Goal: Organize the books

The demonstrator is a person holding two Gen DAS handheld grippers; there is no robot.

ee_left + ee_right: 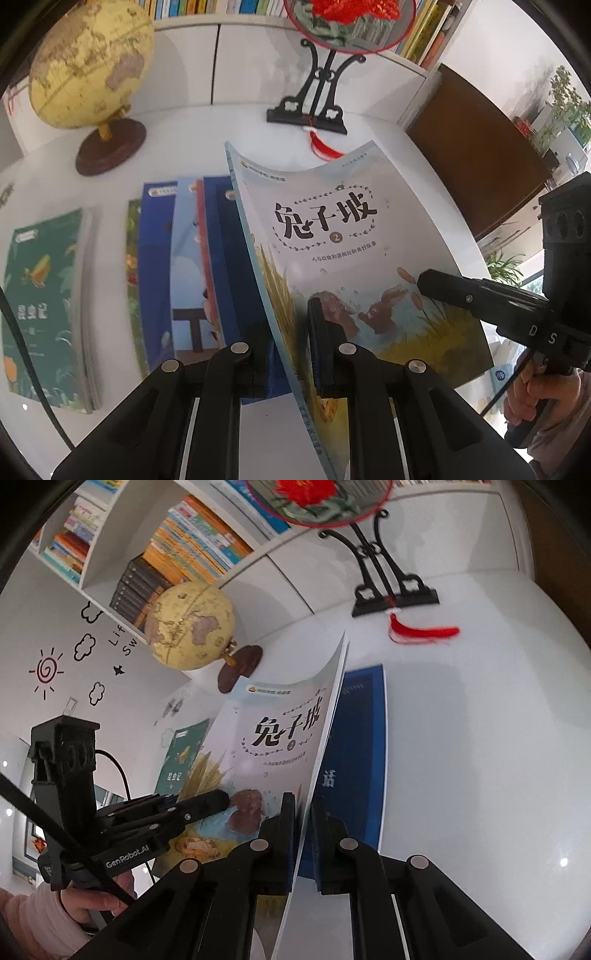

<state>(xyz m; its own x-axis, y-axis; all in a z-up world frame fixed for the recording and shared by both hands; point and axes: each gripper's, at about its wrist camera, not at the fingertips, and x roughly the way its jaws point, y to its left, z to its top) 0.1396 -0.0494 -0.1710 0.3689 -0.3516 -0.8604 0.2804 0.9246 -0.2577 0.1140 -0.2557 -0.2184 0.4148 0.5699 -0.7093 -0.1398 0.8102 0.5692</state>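
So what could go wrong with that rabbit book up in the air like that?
1. The rabbit book is thin and already bends between the left tool and the right tool; pulling apart could crease or tear it.
2. Both grips sit near one end, so it might slip and drop on the books below.
3. A swing could hit the globe.

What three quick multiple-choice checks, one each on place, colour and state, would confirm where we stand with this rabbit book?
1. Where is the globe?
A. far left of the table
B. on the dark cabinet
C. on the green book

2. What colour is the tassel?
A. blue
B. red
C. yellow

3. What is the state of the rabbit book?
A. flat on the table
B. shelved
C. lifted, pinched by both grippers

Answers: 1 A, it stands left of the fan stand. 2 B, plainly red. 3 C, the left gripper and right gripper clamp its edges.
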